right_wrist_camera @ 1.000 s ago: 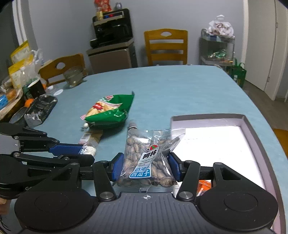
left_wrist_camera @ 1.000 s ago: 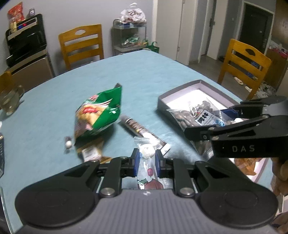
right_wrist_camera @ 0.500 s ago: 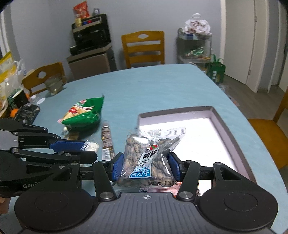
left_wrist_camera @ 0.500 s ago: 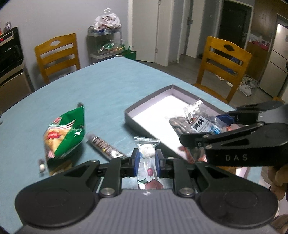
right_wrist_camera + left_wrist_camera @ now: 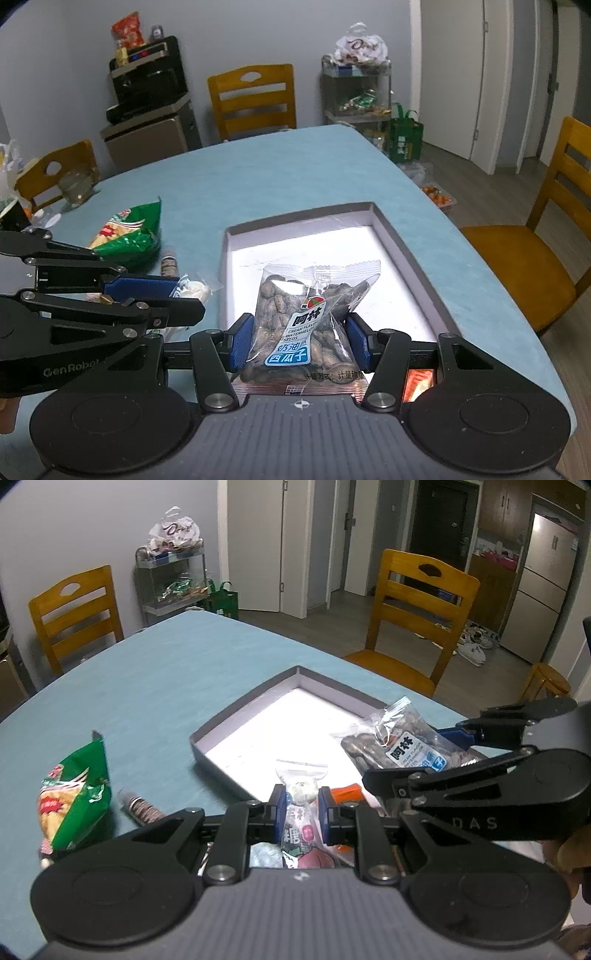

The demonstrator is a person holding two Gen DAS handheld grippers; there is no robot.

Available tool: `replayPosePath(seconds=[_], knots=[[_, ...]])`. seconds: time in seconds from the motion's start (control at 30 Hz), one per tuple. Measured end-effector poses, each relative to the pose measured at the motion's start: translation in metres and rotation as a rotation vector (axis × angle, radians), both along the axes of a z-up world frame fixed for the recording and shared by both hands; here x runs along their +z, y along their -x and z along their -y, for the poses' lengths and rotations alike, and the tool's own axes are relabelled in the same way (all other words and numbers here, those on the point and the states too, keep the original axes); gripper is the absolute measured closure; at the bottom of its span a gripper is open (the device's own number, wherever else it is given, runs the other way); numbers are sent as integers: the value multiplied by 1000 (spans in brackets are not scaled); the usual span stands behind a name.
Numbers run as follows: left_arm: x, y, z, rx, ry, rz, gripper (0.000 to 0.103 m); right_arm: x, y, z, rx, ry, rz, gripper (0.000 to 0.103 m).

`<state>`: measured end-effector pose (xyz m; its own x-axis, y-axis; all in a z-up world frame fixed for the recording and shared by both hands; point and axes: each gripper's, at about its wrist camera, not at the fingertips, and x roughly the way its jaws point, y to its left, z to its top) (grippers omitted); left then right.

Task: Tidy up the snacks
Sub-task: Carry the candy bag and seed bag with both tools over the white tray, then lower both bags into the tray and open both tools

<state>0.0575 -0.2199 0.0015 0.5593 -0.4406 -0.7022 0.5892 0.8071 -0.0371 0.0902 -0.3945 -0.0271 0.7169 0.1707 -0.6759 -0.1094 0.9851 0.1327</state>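
Two packets are carried above the grey tray [image 5: 413, 254]: a slim candy packet [image 5: 300, 814] is pinched in the left gripper [image 5: 300, 812], nearly closed, and a watermelon seed bag [image 5: 310, 317] is clamped across its middle in the right gripper [image 5: 300, 341], set half wide. Both are judged light, soft and crinkly, the film slippery; a hold across the filled body is favoured over the flimsy sealed edges

black tongs [image 5: 301, 332], blue pads [image 5: 242, 343], silver screws.
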Motion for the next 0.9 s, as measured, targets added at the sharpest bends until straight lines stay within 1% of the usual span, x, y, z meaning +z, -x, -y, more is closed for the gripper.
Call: replayPosePath(seconds=[0.3, 0.6, 0.9], knots=[[-7, -10, 23, -40, -1, -13, 89, -6, 2, 17, -37, 5, -19, 49], [-15, -23, 38, -68, -10, -27, 89, -15, 1, 24, -54, 6, -52, 49], [-27, -37, 46, -69, -24, -58, 89, -23, 0, 25, -58, 11, -83, 49]])
